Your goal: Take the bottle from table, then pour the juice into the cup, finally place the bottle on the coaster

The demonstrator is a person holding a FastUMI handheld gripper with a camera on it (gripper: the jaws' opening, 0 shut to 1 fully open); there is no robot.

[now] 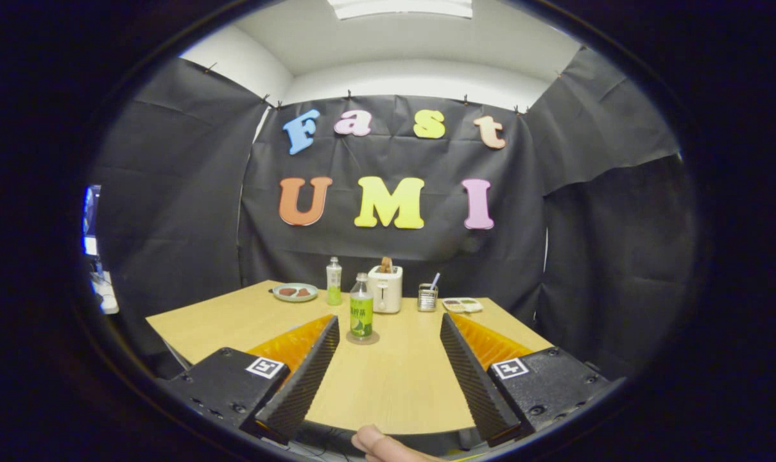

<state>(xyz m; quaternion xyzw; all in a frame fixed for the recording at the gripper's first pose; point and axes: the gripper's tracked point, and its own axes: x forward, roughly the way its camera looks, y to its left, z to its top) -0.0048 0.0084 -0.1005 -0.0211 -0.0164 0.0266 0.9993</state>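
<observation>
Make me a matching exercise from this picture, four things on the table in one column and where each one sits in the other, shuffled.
The claw is open, its fingers wide apart on either side of the bare table.

Things:
1. green-label bottle
2. toaster
3. plate
4. metal cup

Places:
A. far side of the table, beyond the left finger
B. on the round coaster, just ahead of the fingers
C. just right of the toaster
D. behind the green-label bottle

Pairs: 1-B, 2-D, 3-A, 4-C

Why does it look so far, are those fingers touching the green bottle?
Apart. The gripper view shows open fingers, bare table between them and the green bottle.
</observation>
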